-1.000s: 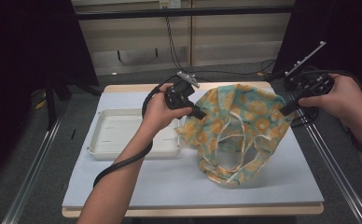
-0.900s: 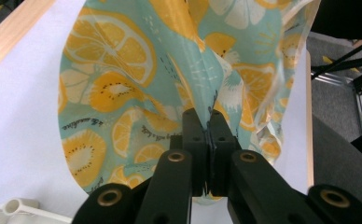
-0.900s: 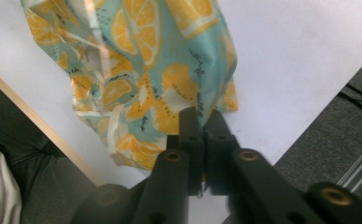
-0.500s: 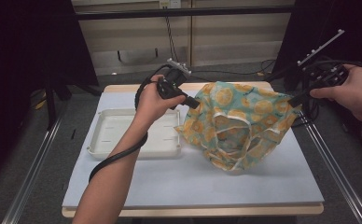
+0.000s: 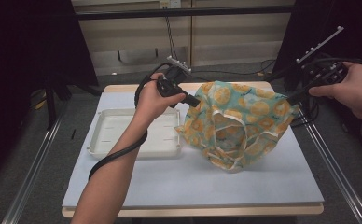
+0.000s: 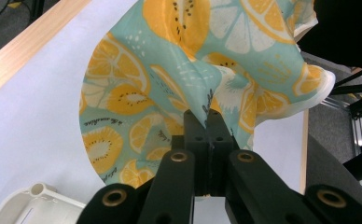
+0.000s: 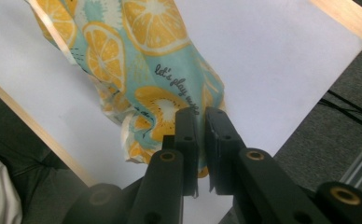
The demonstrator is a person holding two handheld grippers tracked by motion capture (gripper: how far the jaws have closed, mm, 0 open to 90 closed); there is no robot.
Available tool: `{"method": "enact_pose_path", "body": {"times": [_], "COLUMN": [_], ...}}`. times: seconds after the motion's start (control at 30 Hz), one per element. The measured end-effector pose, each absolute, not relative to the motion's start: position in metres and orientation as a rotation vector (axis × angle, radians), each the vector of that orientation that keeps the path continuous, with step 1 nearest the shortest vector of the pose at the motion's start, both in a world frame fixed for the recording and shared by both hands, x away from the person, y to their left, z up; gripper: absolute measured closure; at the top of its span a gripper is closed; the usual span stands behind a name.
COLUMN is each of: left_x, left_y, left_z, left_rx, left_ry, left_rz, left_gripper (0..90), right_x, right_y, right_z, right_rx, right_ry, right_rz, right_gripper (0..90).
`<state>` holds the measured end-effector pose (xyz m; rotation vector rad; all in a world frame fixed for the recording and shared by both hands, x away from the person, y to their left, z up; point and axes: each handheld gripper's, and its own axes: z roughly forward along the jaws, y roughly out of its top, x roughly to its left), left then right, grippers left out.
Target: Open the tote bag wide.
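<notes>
A teal cloth with an orange fruit-slice print (image 5: pixel 237 121) hangs stretched between my two grippers above the white table, its lower part resting on the surface. My left gripper (image 5: pixel 194 100) is shut on the cloth's left upper edge; in the left gripper view the cloth (image 6: pixel 170 84) is pinched between the closed jaws of that gripper (image 6: pixel 207 119). At the table's right edge my right gripper (image 5: pixel 292 98) is shut on the cloth's right corner. The right gripper view shows the fabric (image 7: pixel 142 74) bunched between the jaws of that gripper (image 7: pixel 198 116).
A shallow white tray (image 5: pixel 104 135) lies on the left half of the table beside the cloth. Metal rails (image 5: pixel 328 154) run along both sides of the table, and cables trail on the floor behind it.
Both grippers have risen and drawn apart, lifting the cloth off the table and stretching its top edge; less of it lies on the surface.
</notes>
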<state>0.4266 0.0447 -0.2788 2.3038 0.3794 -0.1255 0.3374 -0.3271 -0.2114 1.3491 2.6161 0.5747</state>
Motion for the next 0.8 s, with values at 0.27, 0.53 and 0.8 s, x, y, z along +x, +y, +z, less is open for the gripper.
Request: {"method": "enact_pose_path", "body": {"times": [0.27, 0.53, 0.8], "left_x": [0.432, 0.44, 0.458], "left_y": [0.047, 0.048, 0.044], "left_z": [-0.277, -0.269, -0.275], "left_rx": [2.294, 2.258, 2.283], "left_ry": [0.401, 0.424, 0.465], "left_rz": [-0.143, -0.159, -0.167], "left_gripper": [90.0, 90.0, 90.0], "right_x": [0.34, 0.351, 0.366], "right_y": [-0.332, -0.34, -0.338], "right_z": [-0.204, -0.208, -0.226], "right_rx": [1.394, 1.427, 1.464], "right_ry": [2.587, 2.528, 2.572], "right_rz": [0.636, 0.697, 0.573], "right_gripper": [90.0, 90.0, 90.0]}}
